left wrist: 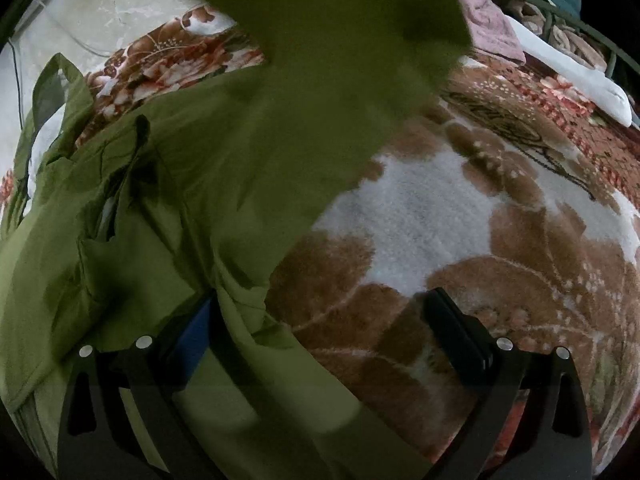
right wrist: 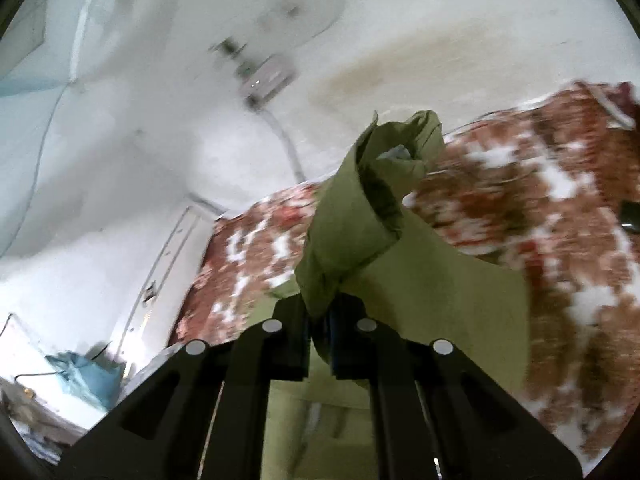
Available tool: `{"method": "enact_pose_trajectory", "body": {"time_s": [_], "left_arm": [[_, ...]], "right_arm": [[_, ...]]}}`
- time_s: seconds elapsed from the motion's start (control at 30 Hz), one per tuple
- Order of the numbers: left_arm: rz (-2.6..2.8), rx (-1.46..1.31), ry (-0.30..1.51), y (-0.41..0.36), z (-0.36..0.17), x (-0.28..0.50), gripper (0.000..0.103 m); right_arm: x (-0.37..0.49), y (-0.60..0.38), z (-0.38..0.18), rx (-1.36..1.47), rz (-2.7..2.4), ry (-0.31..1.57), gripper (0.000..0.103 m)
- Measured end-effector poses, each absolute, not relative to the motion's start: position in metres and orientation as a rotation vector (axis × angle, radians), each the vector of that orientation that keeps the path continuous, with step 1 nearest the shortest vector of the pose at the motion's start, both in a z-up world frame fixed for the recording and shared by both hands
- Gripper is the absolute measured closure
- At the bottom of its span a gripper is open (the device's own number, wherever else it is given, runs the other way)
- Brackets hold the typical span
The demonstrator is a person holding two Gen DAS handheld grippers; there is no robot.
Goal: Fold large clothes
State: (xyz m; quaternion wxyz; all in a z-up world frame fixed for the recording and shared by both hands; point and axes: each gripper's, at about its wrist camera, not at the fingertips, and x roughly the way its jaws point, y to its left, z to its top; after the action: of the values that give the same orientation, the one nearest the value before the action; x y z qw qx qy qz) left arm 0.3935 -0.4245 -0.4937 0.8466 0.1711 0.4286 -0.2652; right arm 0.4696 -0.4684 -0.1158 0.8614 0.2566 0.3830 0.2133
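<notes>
An olive-green garment (left wrist: 168, 208) lies spread over a brown and white floral blanket (left wrist: 460, 248) on a bed. One part of it hangs lifted at the top of the left wrist view. My left gripper (left wrist: 320, 312) is open, with the garment's edge lying across its left finger (left wrist: 192, 328); the right finger rests over bare blanket. My right gripper (right wrist: 320, 320) is shut on a bunched fold of the green garment (right wrist: 360, 208) and holds it raised above the bed.
A pink towel (left wrist: 488, 20), a white cloth (left wrist: 576, 76) and piled blankets lie at the far side of the bed. A white wall (right wrist: 440, 40) with a cable runs behind the bed. A small dark object (right wrist: 630, 214) lies on the blanket at the right.
</notes>
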Motion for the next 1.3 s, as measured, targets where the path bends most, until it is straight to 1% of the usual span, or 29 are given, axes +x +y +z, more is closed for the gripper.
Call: {"method": "enact_pose_trajectory", "body": {"time_s": [0.2, 0.3, 0.53, 0.63, 0.87, 0.97, 1.03, 1.07, 1.13, 1.17, 1.23, 1.3], "left_arm": [[-0.583, 0.325, 0.922, -0.42, -0.494, 0.398, 0.005], [-0.59, 0.315, 0.927, -0.419, -0.493, 0.401, 0.005], [-0.594, 0.32, 0.935, -0.42, -0.492, 0.398, 0.005], [-0.623, 0.339, 0.948, -0.418, -0.491, 0.395, 0.005], [-0.675, 0.415, 0.967, -0.406, -0.485, 0.377, 0.005], [-0.674, 0.394, 0.973, -0.399, -0.474, 0.359, 0.005], [-0.695, 0.394, 0.973, -0.394, -0.466, 0.339, 0.005], [-0.709, 0.398, 0.973, -0.391, -0.462, 0.33, 0.005], [-0.739, 0.4, 0.981, -0.383, -0.457, 0.305, 0.005], [-0.749, 0.4, 0.986, -0.378, -0.455, 0.293, 0.005], [-0.758, 0.395, 0.994, -0.366, -0.452, 0.272, 0.005], [-0.756, 0.403, 0.987, -0.349, -0.448, 0.254, 0.005]], "right_arm": [[0.506, -0.349, -0.139, 0.533, 0.567, 0.86, 0.096], [0.518, -0.294, -0.166, 0.527, 0.603, 0.91, 0.096], [0.532, -0.198, -0.257, 0.582, 0.617, 1.066, 0.096], [0.535, -0.163, -0.301, 0.544, 0.605, 1.164, 0.096], [0.537, -0.115, -0.385, 0.432, 0.578, 1.302, 0.096], [0.532, -0.093, -0.409, 0.369, 0.573, 1.353, 0.094], [0.527, -0.069, -0.426, 0.238, 0.605, 1.425, 0.083], [0.523, -0.054, -0.436, 0.151, 0.643, 1.47, 0.074], [0.513, -0.034, -0.447, 0.04, 0.696, 1.516, 0.02], [0.508, -0.026, -0.447, -0.006, 0.712, 1.52, 0.012], [0.498, -0.017, -0.435, -0.043, 0.763, 1.508, 0.011], [0.496, -0.02, -0.413, -0.013, 0.803, 1.492, 0.011]]}}
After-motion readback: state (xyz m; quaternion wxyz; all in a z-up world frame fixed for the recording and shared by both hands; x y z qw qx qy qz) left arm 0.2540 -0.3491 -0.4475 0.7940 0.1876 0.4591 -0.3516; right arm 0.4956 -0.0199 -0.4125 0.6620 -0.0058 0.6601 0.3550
